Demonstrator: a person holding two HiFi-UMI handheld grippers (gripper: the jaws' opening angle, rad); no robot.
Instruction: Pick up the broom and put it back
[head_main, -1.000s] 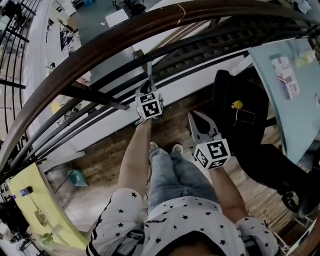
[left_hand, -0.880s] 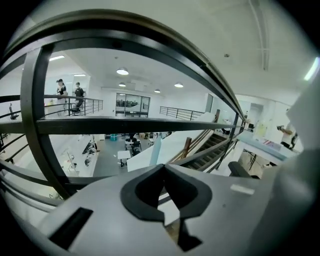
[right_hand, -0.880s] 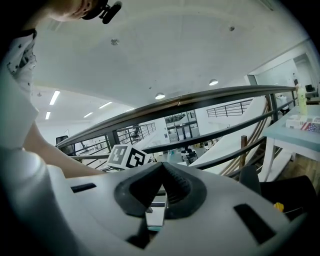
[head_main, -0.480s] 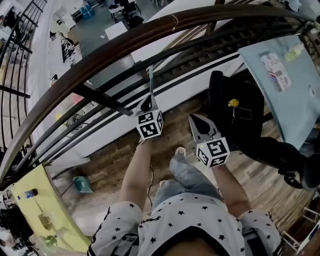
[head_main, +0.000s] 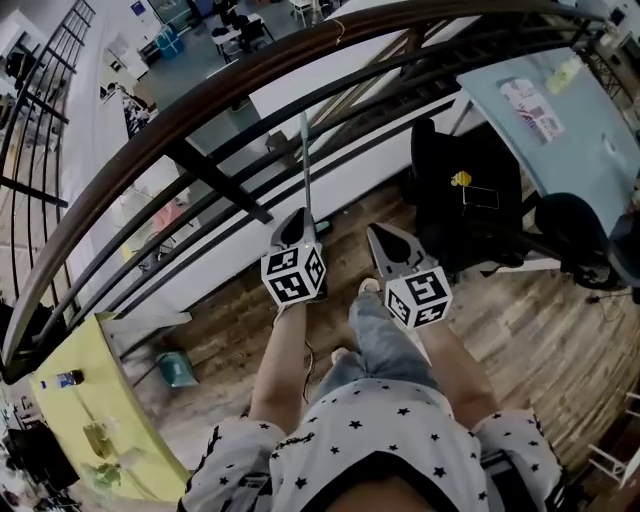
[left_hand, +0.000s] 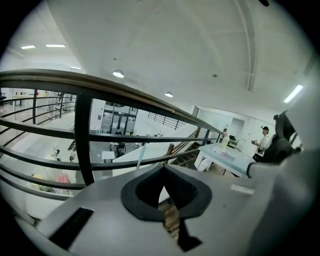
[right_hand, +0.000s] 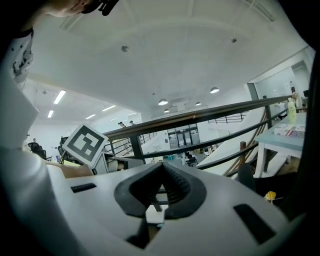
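Observation:
A thin pale pole (head_main: 304, 160), apparently the broom's handle, stands upright against the dark railing (head_main: 200, 110). Its brush end is hidden. My left gripper (head_main: 297, 222) sits just in front of the pole's lower part, jaws shut. In the left gripper view the pole (left_hand: 140, 156) rises a little left of the closed tips of the left gripper (left_hand: 162, 169), and only wooden floor shows through the jaw opening. My right gripper (head_main: 380, 237) is beside it to the right, shut and empty, and the right gripper (right_hand: 161, 170) faces the railing.
A black office chair (head_main: 470, 200) with a small yellow item stands close on the right. Behind it is a pale blue table (head_main: 560, 110). A yellow table (head_main: 90, 400) is at lower left, with a small teal object (head_main: 178, 368) on the wooden floor. The railing overlooks a drop.
In the head view the left gripper has drawn down and away from the rail, and more of the pole shows above its tip. The right gripper has shifted slightly, and the person has stepped.

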